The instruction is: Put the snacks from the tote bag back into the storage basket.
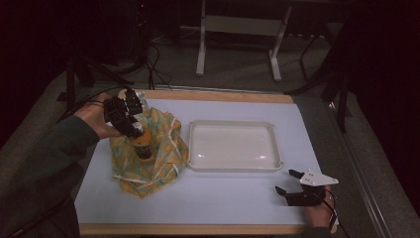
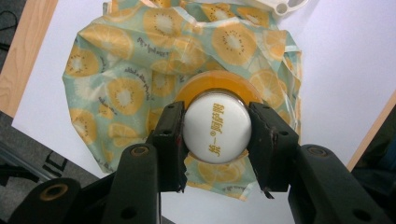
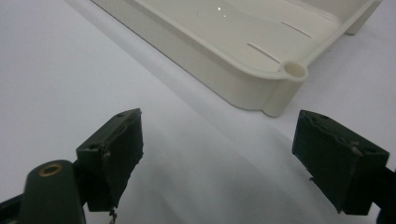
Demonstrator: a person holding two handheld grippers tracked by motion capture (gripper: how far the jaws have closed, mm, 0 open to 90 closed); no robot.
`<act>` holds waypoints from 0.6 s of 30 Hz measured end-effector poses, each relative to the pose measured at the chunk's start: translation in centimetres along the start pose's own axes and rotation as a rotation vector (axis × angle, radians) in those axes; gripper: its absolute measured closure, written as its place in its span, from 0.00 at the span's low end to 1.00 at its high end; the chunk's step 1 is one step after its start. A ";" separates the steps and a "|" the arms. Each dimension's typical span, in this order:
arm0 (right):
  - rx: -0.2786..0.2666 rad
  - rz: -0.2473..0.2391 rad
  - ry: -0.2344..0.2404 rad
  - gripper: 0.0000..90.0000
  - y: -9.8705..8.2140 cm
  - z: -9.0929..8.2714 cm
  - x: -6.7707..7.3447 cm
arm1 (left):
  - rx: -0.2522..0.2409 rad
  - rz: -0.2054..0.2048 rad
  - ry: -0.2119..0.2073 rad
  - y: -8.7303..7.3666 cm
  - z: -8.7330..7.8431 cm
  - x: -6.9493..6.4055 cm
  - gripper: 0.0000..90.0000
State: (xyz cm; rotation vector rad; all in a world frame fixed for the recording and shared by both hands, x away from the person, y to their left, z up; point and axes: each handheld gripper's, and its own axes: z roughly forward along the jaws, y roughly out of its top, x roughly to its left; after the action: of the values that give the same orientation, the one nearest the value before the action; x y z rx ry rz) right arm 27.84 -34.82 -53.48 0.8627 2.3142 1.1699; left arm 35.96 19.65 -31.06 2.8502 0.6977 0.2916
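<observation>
An orange bottle (image 1: 142, 146) with a white cap (image 2: 217, 127) stands upright on a crumpled yellow and green fruit-print cloth (image 1: 159, 158) at the table's left. My left gripper (image 1: 130, 121) comes down on it from above, and its jaws are shut on the white cap, one on each side (image 2: 216, 140). My right gripper (image 1: 290, 182) rests low near the front right of the table, open, with nothing between its fingers (image 3: 217, 154). It points toward the near right corner of the white tray (image 3: 261, 56).
A white, empty rectangular tray (image 1: 233, 167) lies in the middle of the white table surface, right of the cloth (image 2: 116, 60). The table has a wooden edge (image 1: 198, 229). Dark floor, cables and a stand's legs lie beyond the far edge.
</observation>
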 end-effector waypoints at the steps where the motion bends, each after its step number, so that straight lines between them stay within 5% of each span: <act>1: 0.000 -0.001 0.000 0.18 0.0 0.0 0.0 | -0.001 0.003 0.001 0.0 -0.1 0.0 0.66; 18: 0.001 -0.003 0.000 0.18 0.0 0.0 0.0 | -0.018 0.042 0.000 0.9 -1.6 -1.1 0.66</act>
State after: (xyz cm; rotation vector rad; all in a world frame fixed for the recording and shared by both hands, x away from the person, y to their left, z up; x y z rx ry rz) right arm 27.84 -34.81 -53.48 0.8595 2.3155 1.1673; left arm 35.07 18.55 -29.44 2.8504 0.6320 0.3029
